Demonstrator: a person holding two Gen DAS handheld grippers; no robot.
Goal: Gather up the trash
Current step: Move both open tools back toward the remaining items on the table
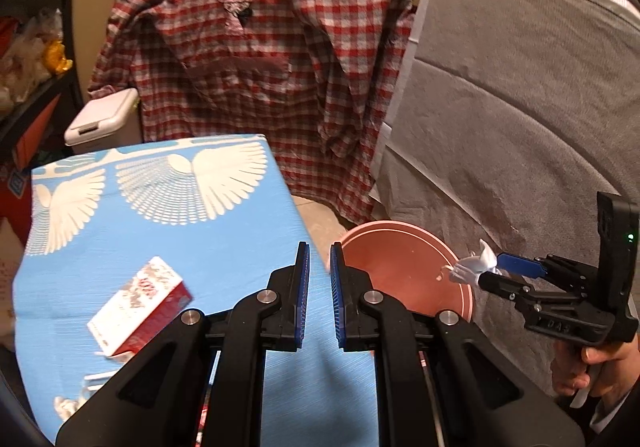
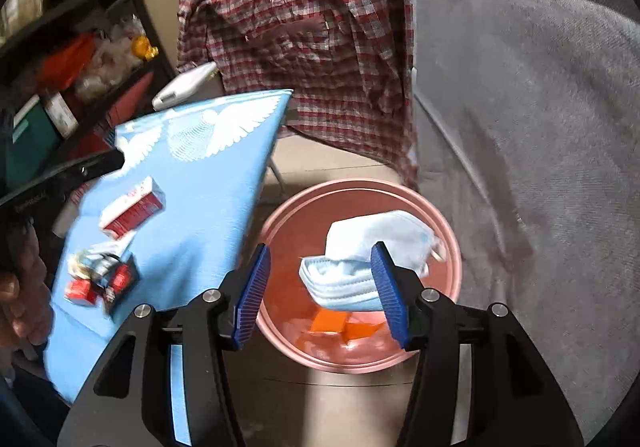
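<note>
A pink bin (image 2: 450, 239) stands on the floor beside a blue-clothed table (image 2: 192, 183). My right gripper (image 2: 322, 289) is open directly above the bin. A light blue face mask (image 2: 360, 259) is between its fingers, over the bin, and looks loose. In the left wrist view the right gripper (image 1: 486, 271) hovers at the bin's (image 1: 400, 267) rim with the white mask (image 1: 472, 267) at its tips. My left gripper (image 1: 319, 275) is open and empty over the table's right edge. A red and white carton (image 1: 140, 305) lies on the table. Crumpled wrappers (image 2: 100, 277) lie near the carton (image 2: 132, 213).
A red checked shirt (image 1: 260, 47) hangs behind the table. A grey fabric sofa (image 2: 540, 147) is right of the bin. A white lidded bin (image 1: 100, 119) stands behind the table. A cluttered shelf (image 2: 72, 67) is at left. Orange scraps (image 2: 336, 323) lie in the pink bin.
</note>
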